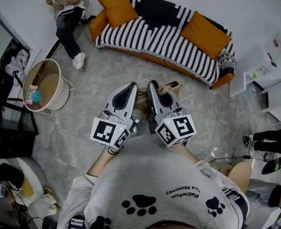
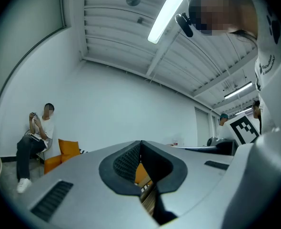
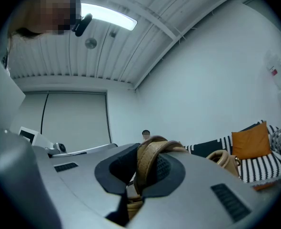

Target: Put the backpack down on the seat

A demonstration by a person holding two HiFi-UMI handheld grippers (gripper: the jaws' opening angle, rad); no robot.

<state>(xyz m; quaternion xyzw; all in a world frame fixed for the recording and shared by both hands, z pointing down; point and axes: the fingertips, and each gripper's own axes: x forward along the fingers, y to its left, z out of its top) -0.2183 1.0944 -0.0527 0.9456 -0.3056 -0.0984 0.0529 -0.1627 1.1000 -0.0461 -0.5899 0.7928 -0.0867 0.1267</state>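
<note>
The tan backpack [image 1: 171, 86] hangs under my two grippers, mostly hidden by them in the head view. My right gripper [image 1: 155, 87] is shut on its tan strap [image 3: 147, 161], which loops over the pads; a tan part of the bag [image 3: 224, 159] shows beside the jaw. My left gripper [image 1: 129, 87] is close alongside the right, its tips pressed together [image 2: 140, 144], and I see nothing clearly pinched between them. The seat is a black-and-white striped sofa [image 1: 169, 37] across the grey floor, ahead of both grippers; it also shows in the right gripper view [image 3: 259, 168].
Orange cushions [image 1: 116, 6] [image 1: 205, 35] lie on the sofa. A person sits on a chair [image 1: 69, 13] at the sofa's left end. A round beige basket [image 1: 43, 87] stands at the left, and white cabinets [image 1: 269, 75] at the right. Someone's legs [image 1: 269, 144] reach in from the right edge.
</note>
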